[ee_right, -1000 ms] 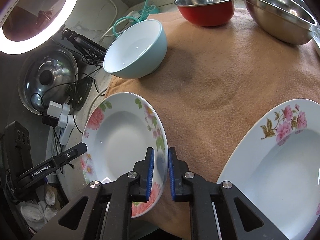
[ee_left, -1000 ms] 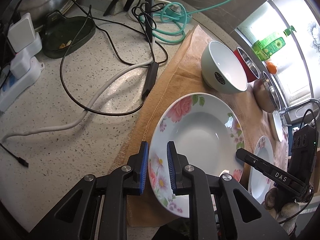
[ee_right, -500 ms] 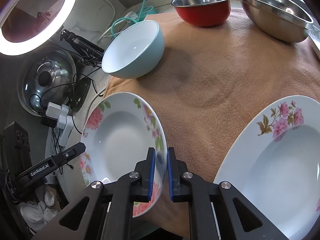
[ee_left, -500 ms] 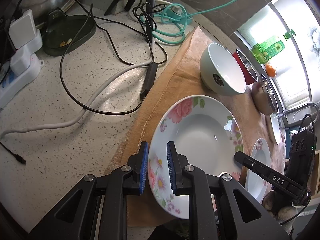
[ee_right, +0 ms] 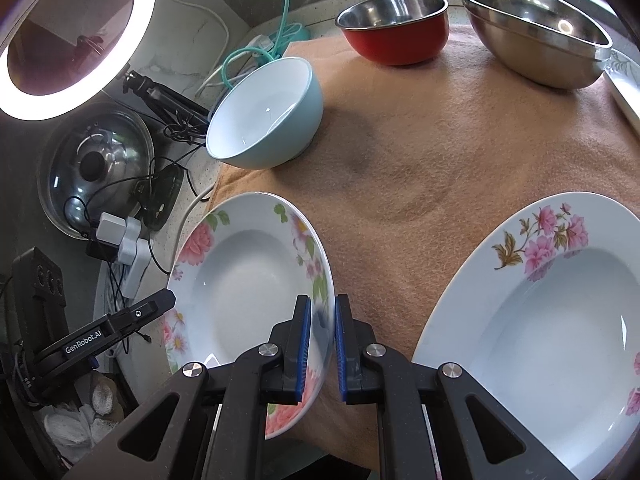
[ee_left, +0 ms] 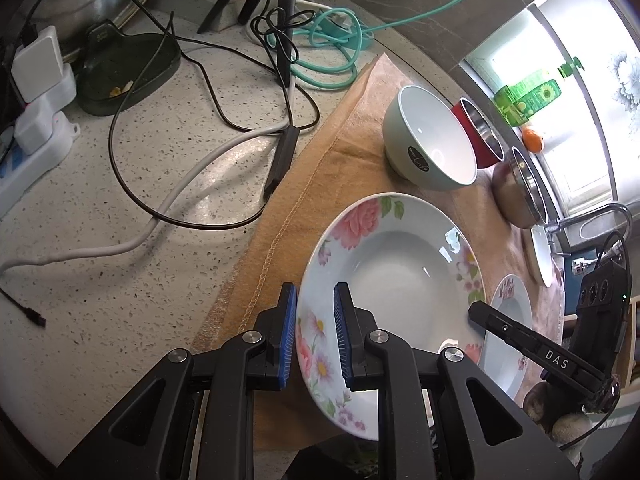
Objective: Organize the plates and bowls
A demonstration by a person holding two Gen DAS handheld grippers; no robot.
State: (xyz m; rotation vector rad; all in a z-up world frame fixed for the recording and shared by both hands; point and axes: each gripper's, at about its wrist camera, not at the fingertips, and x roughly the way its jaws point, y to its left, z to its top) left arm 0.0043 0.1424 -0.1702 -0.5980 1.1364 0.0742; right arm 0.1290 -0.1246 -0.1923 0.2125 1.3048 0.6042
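Pinching opposite rims of the glossy floral plate (ee_left: 396,276), I am keeping both the left gripper (ee_left: 316,336) and right gripper (ee_right: 320,344) clamped on it above the fuzzy tan cloth (ee_right: 440,152), near the smooth pale-blue bowl (ee_right: 268,116).

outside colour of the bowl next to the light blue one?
Red outside, bare steel inside: the red bowl, clearest in the right wrist view.

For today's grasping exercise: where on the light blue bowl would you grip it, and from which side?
Grip the light blue bowl by its thin rim, one finger inside and one outside, coming from above on the plate-facing side. It sits upright and empty; its round wall is too wide to span.
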